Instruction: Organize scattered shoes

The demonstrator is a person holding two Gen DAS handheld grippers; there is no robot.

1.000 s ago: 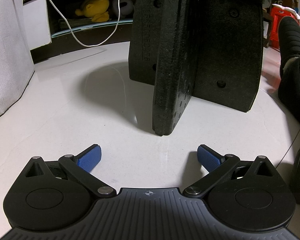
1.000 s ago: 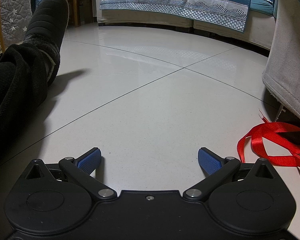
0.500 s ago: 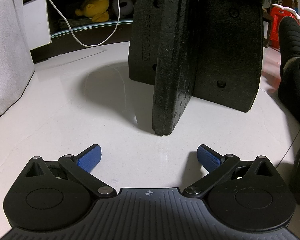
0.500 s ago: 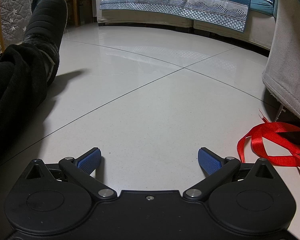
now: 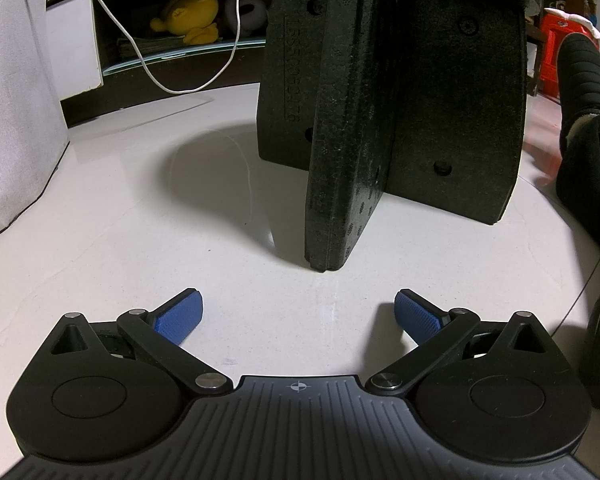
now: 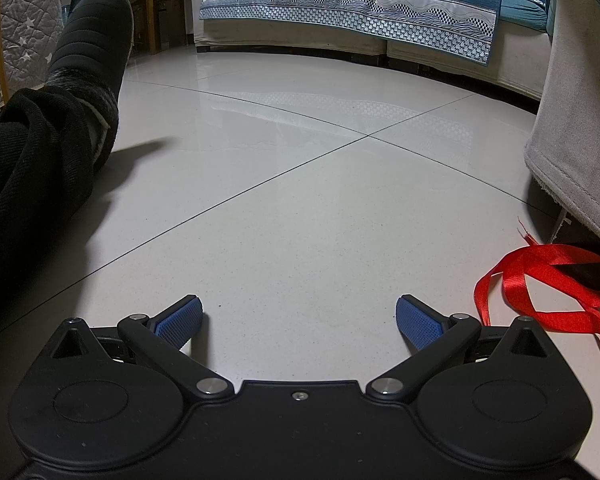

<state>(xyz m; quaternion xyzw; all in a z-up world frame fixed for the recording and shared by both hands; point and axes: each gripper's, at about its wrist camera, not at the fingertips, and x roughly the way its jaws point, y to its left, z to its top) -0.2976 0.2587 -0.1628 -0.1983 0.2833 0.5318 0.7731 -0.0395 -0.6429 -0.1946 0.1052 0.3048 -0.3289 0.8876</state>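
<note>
Above bare floor (image 6: 300,208) — both grippers (image 5: 298,314) (image 6: 298,316) agape, empty.

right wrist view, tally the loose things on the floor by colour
red: 1, the ribbon
black: 1, the slipper worn on a person's foot
total: 2
No loose shoes show in this view; the right gripper is open and empty.
</note>
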